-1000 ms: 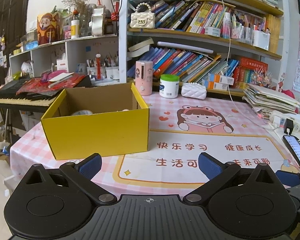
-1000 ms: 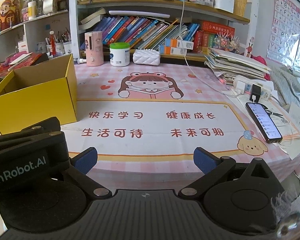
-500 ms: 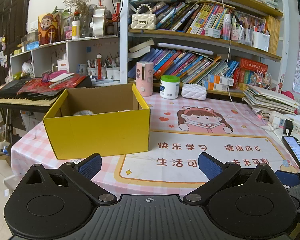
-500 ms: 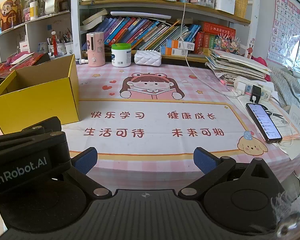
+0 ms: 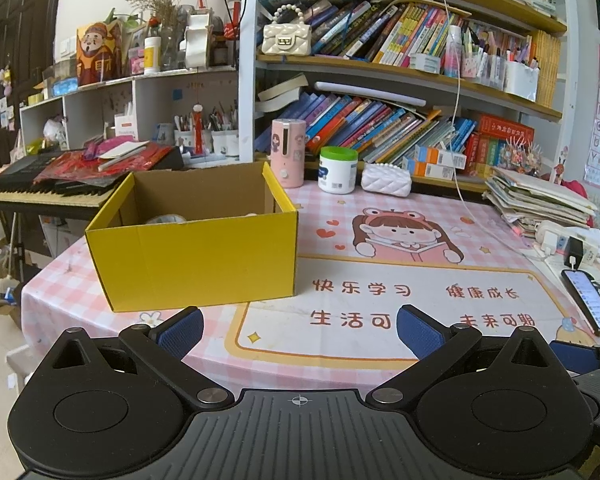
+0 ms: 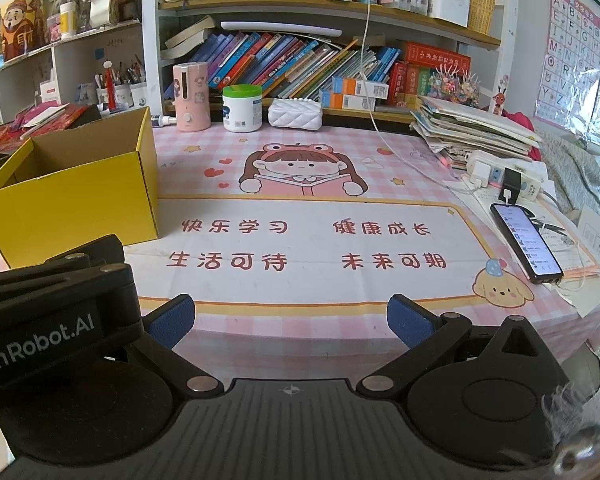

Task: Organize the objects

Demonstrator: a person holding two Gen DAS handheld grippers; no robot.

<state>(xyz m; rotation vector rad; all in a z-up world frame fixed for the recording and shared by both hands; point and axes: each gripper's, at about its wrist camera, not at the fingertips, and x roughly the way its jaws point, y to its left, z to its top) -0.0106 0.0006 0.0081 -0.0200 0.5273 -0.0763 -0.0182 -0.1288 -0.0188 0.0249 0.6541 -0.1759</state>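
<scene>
Both grippers, left [image 5: 298, 330] and right [image 6: 290, 320], hung with jaws spread wide and empty over the near edge of the pink checked tablecloth [image 6: 300, 320]. Just beyond the left gripper stood the open yellow cardboard box [image 5: 196, 260], its contents barely visible.

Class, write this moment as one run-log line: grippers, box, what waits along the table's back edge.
left gripper: open, empty | right gripper: open, empty | yellow box: open-topped, on table | back edge: pink bottle, green-lidded jar, white pouch
</scene>
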